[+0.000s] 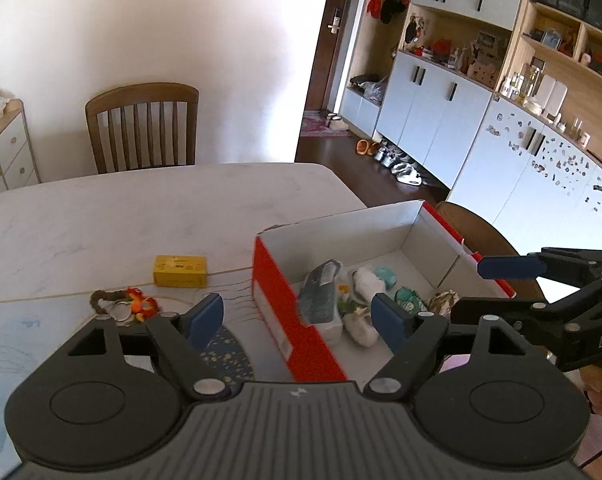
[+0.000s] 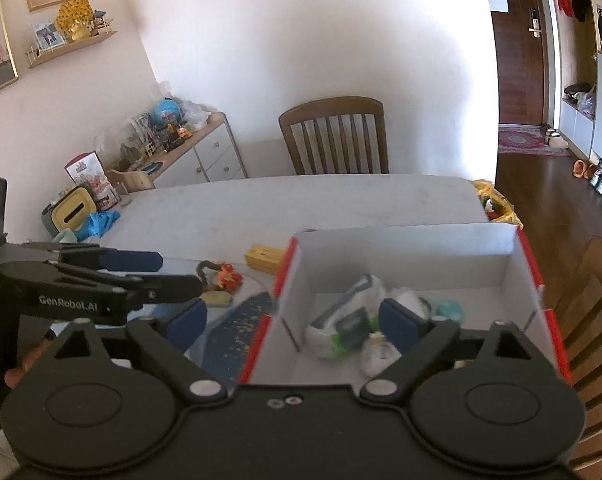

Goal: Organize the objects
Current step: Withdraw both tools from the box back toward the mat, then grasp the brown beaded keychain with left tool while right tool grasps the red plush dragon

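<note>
Crowding the bottom of the red-and-white cardboard box (image 1: 277, 300), a grey-green packet (image 1: 319, 296), white fluffy pieces (image 1: 365, 280) and teal bits (image 1: 385, 274) overlap so much that none can be identified for certain; in the right wrist view they are blurred as well. The box sits on the pale marble table (image 1: 141, 208) with its long axis running away from the cameras toward a chair. Left of it lie a yellow box (image 1: 181, 270), its print too small to read, an orange trinket with a ring (image 1: 131, 304), and a dark patterned item (image 1: 225, 352) half hidden behind the left gripper (image 1: 299, 316). That gripper's jaws stand wide apart over the box's near corner, holding nothing. The right gripper (image 2: 295, 318) is likewise spread wide and empty above the box. Its side reads "DA", cut off, in the left wrist view; the left gripper's side reads "GenRobot.AI".
</note>
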